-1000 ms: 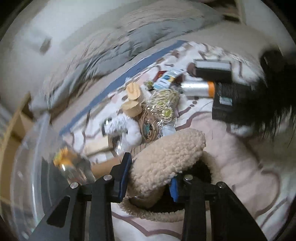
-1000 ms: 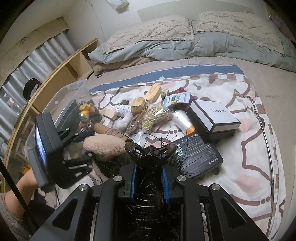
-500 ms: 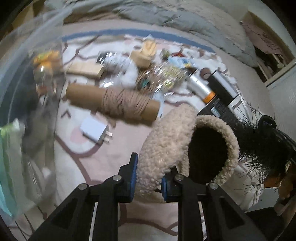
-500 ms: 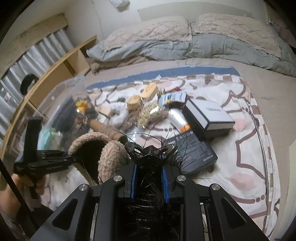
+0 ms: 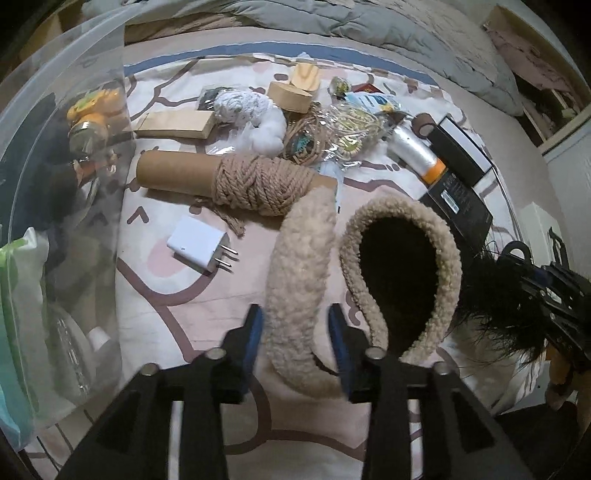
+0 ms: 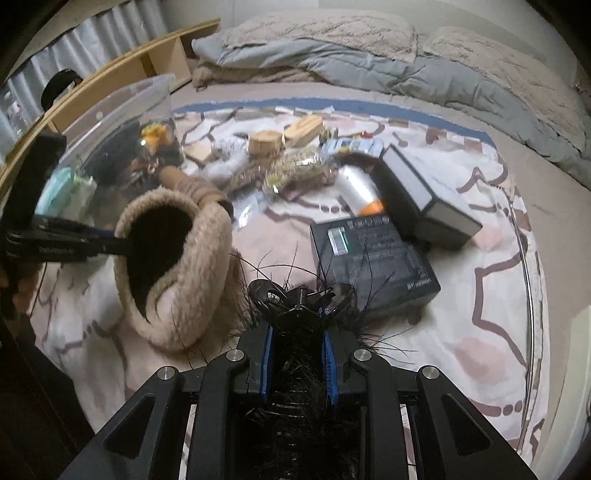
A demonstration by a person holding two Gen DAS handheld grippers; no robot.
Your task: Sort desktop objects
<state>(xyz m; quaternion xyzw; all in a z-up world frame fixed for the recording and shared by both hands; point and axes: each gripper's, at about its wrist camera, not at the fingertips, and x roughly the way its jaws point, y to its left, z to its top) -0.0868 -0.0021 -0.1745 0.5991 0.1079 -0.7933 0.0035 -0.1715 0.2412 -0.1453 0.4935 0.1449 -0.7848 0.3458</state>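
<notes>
The left claw [image 5: 295, 332] points down at the bed. The fuzzy band [image 5: 299, 295] of the earmuffs sits between its blue pads [image 5: 255, 332]. The jaws are opening, and there is a small gap on each side of the band, so the claw is not squeezing it. One round muff [image 5: 402, 269] with a dark inside lies just to the right of the band, on the blanket [image 5: 155, 266].

The right claw [image 6: 297, 350] is narrow and pinches a black feather thing [image 6: 295, 387]. Thin black feathers stick out all around the pads. It hangs close to the earmuffs, just beside them.

A bit farther on the blanket lies a white plug [image 5: 195, 247]. Past it is a cardboard tube [image 5: 177, 171] with rope [image 5: 258, 184] wound around it. On the left stands a clear bin [image 5: 66, 92] with a yellow toy [image 5: 92, 110] and a green pack [image 5: 22, 280] inside.

On the right a flat black box [image 6: 373, 258] lies near the feathers. Beyond it are a silver tube [image 6: 358, 188] with an orange end and a black and white box [image 6: 424, 195], touching side by side.

Farther back is a messy heap: a white fluffy toy [image 5: 255, 114], shiny bags of beads [image 5: 347, 129] and two wood blocks [image 5: 295, 92]. At the very back lies a grey quilt [image 6: 369, 70] with pillows [image 6: 317, 29].
</notes>
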